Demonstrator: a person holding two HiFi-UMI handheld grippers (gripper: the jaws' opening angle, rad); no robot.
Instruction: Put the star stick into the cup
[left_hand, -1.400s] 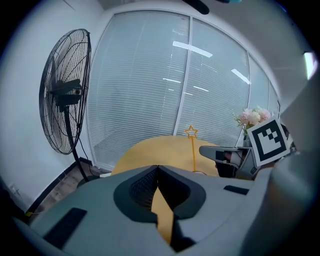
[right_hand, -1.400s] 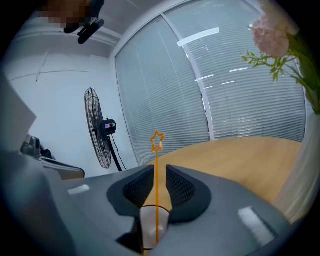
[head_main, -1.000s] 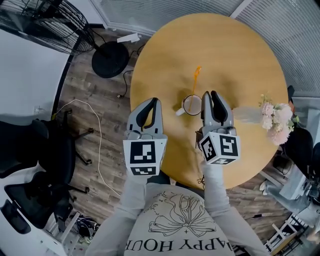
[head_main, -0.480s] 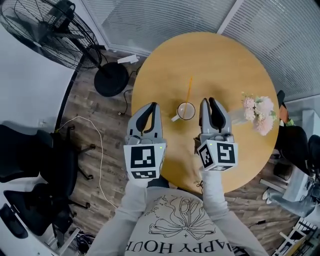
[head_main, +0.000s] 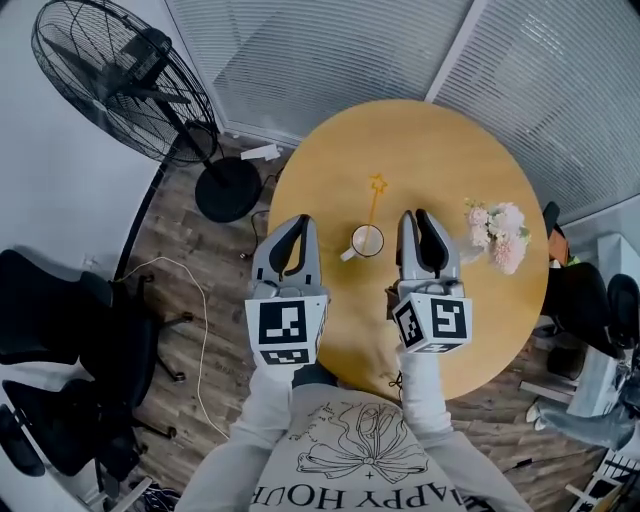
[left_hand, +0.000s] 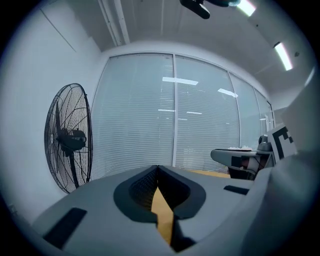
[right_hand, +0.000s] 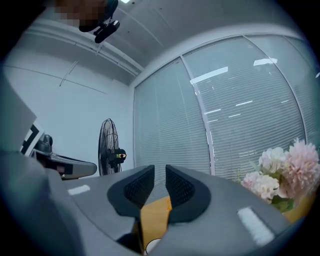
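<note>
The star stick (head_main: 375, 203), thin and orange-yellow with a star at its far end, lies flat on the round wooden table (head_main: 450, 150) just beyond the cup. That cup (head_main: 367, 240) is a white mug, upright, its handle pointing near-left. My left gripper (head_main: 300, 226) hovers at the table's left edge, left of the cup, jaws shut on nothing (left_hand: 157, 169). To the cup's right is my right gripper (head_main: 418, 222), jaws a narrow gap apart and empty (right_hand: 160, 172). A sliver of the cup's rim (right_hand: 152, 246) shows below its jaws.
A bunch of pink and white flowers (head_main: 497, 232) stands on the table right of the right gripper, also in the right gripper view (right_hand: 285, 172). A large standing fan (head_main: 130, 80) is on the floor at the left. Window blinds lie beyond; a black chair (head_main: 60, 330) at left.
The head view has lifted and pulled back, so the table, cup and stick look smaller and farther, with more of the fan showing. Both grippers keep their places beside the cup.
</note>
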